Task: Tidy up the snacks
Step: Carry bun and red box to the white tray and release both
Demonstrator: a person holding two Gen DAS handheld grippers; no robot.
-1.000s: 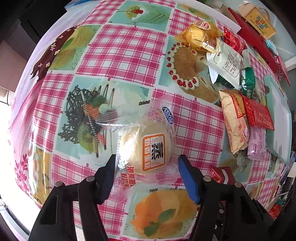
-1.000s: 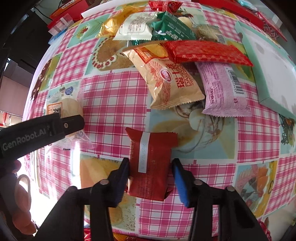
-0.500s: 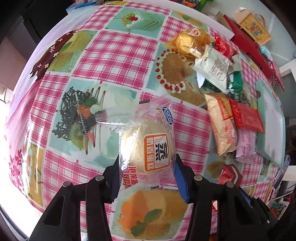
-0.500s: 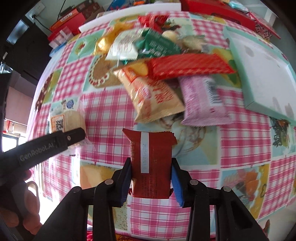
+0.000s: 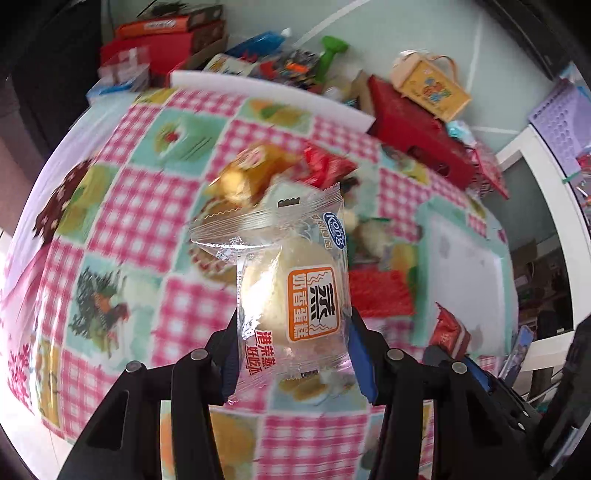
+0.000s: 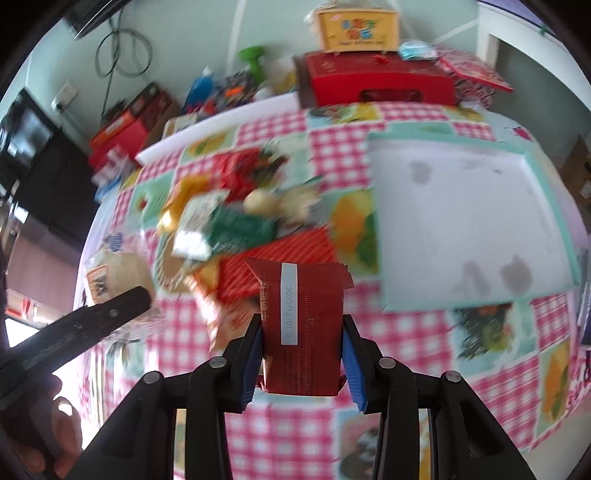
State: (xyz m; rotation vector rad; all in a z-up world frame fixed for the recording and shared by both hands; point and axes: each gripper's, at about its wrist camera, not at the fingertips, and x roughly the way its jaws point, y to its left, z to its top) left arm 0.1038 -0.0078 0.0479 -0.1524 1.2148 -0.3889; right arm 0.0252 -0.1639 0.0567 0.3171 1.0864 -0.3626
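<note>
My left gripper (image 5: 293,350) is shut on a clear-wrapped steamed cake (image 5: 295,291) with an orange label, held up above the table. My right gripper (image 6: 301,350) is shut on a dark red snack packet (image 6: 301,325), also lifted off the table. That packet also shows in the left wrist view (image 5: 450,334), and the cake shows in the right wrist view (image 6: 118,275). A pile of snack packets (image 6: 243,221) lies on the checked tablecloth (image 5: 122,229). A pale green tray (image 6: 461,221) with a white inside lies at the right of the pile.
Red boxes (image 6: 376,81) and a yellow box (image 6: 358,26) stand beyond the table's far edge. More boxes (image 5: 166,40) and clutter sit at the far left. A white strip (image 5: 266,96) runs along the table's far edge.
Both grippers have risen from the table with their snacks and tilted up, so the far wall and boxes now show. The views are blurred with motion.
</note>
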